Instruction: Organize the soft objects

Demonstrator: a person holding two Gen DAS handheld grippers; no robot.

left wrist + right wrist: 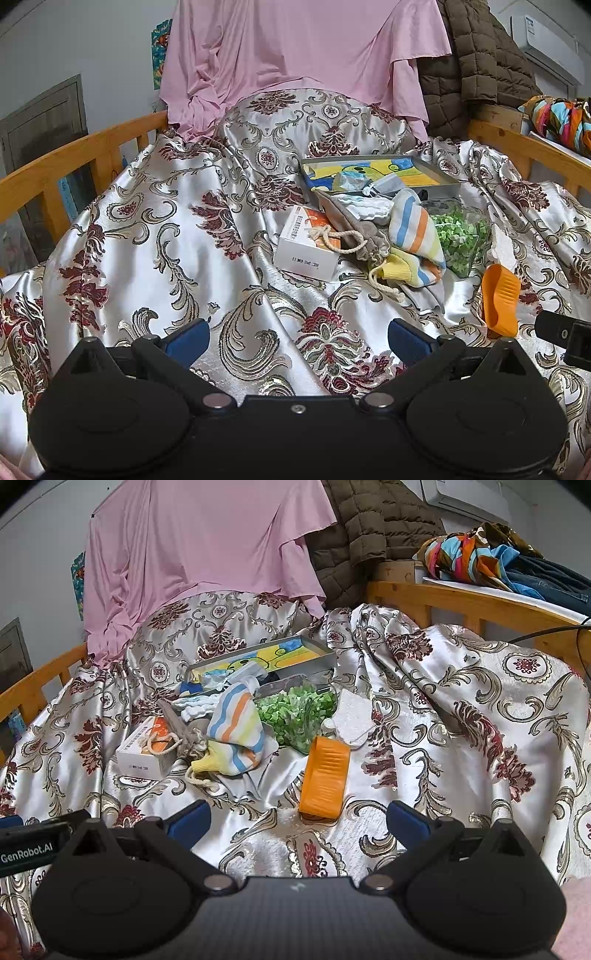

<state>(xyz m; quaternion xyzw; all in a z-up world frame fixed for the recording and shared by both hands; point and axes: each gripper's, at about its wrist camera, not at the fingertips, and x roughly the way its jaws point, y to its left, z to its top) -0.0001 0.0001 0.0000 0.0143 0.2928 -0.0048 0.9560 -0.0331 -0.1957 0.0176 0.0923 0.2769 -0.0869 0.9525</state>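
Holding both grippers low over the bed, you have nothing pinched yet: the left gripper (299, 339) and the right gripper (299, 821) each have their blue-tipped fingers spread wide, with only bedding between them — a ready stance for a first pick, by the look of it.

The soft things sit in a small heap ahead of you, near the middle of the bed. A striped sock (417, 236) in blue, orange and yellow lies on top, draped partly over a grey drawstring pouch (364, 240) whose rope cord trails across a white carton (306, 251). Just beside the sock on its right is a clump of green artificial leaves (461, 232), and in the right wrist view a white cloth piece (352, 718) touches that clump. Behind the heap, a shallow metal tin (384, 173) with a yellow and blue picture inside lies open and tilted — likely where the items belong. An orange ribbed piece (325, 779) lies nearest your right gripper.

Everything rests on a glossy silver bedspread (166, 236) with dark red floral scrolls, heavily rumpled. Wooden rails (74, 155) flank the bed; a pink sheet (295, 55) and a brown quilted jacket (476, 62) hang behind.
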